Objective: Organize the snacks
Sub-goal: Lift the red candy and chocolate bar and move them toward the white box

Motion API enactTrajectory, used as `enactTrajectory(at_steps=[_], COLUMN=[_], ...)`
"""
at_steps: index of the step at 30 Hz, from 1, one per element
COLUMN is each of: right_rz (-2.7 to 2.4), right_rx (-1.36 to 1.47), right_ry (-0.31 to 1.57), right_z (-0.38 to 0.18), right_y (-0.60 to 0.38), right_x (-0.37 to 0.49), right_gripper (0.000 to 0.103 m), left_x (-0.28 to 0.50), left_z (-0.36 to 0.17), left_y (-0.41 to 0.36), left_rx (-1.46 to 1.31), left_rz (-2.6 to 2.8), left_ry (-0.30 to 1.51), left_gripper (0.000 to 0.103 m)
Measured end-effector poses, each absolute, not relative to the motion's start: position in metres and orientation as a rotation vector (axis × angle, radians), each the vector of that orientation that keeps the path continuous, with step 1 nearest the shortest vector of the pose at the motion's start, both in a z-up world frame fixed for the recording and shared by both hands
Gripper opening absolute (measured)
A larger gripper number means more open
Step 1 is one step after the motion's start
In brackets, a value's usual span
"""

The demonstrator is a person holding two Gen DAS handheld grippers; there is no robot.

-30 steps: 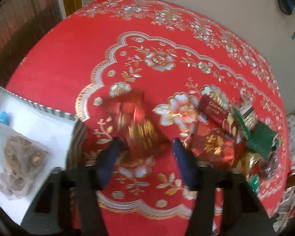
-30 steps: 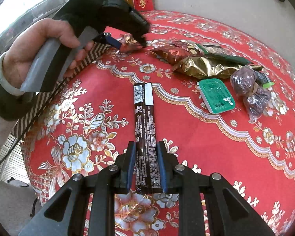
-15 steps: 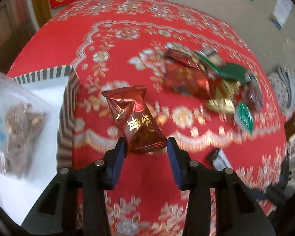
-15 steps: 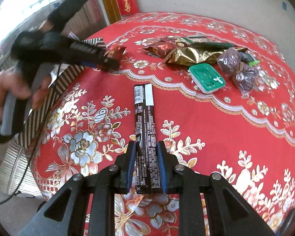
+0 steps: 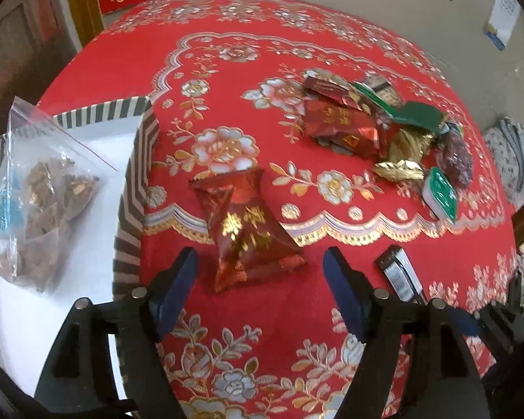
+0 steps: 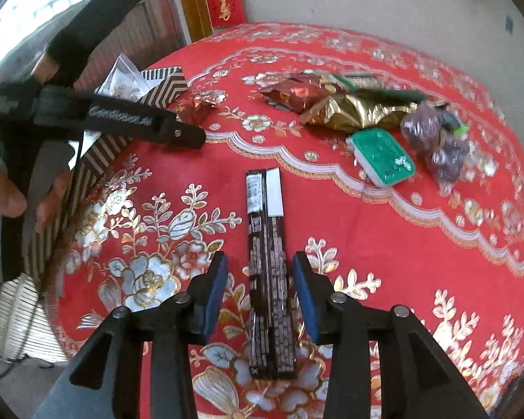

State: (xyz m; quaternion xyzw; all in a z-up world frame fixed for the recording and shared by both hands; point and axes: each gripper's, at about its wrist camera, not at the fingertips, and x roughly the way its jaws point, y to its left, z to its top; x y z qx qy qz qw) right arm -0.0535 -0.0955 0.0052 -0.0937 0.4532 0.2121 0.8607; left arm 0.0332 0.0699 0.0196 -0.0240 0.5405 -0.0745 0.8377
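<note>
Left wrist view: my left gripper (image 5: 258,272) gapes wide around the red packet (image 5: 246,230) at frame centre, just right of the striped box (image 5: 136,188); it looks light, puffy and slick, best pinched across its crimped end. My right gripper (image 6: 258,293) stands parted beside the stiff dark bars (image 6: 267,272), lower centre, gripping nothing.

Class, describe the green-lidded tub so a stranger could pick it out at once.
On the red floral tablecloth, look to the snack pile. At its near edge, beside the gold foil packet, lies the green-lidded tub: the only flat, rigid container among crinkly wrappers.
</note>
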Motion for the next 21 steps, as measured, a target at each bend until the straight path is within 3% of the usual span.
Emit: enactTrajectory(at_steps=[1,3,5,21], right_rz=[0.428,0.432,0.426,0.311], right_rx=[-0.217,-0.198,-0.186,-0.036], right_ry=[0.946,0.941,0.933,0.826], right_z=[0.005,0.004,0.004,0.018], right_y=[-0.094,-0.097,-0.101,-0.113], right_x=[-0.053,-0.053,-0.056,-0.074], right_gripper=[0.021,0.02,0.019,0.019], left_x=[0.033,0.035,0.031,-0.028], left_z=[0.019,0.018,0.02,0.033], left_y=[0.07,0.07,0.067,0.051], left_rx=[-0.051,-0.056,-0.01,0.097], left_rz=[-0.157,-0.154,-0.148,-0.203], left_ry=[1.141,1.129,1.11,1.006], left_gripper=[0.075,0.072,0.048,0.045])
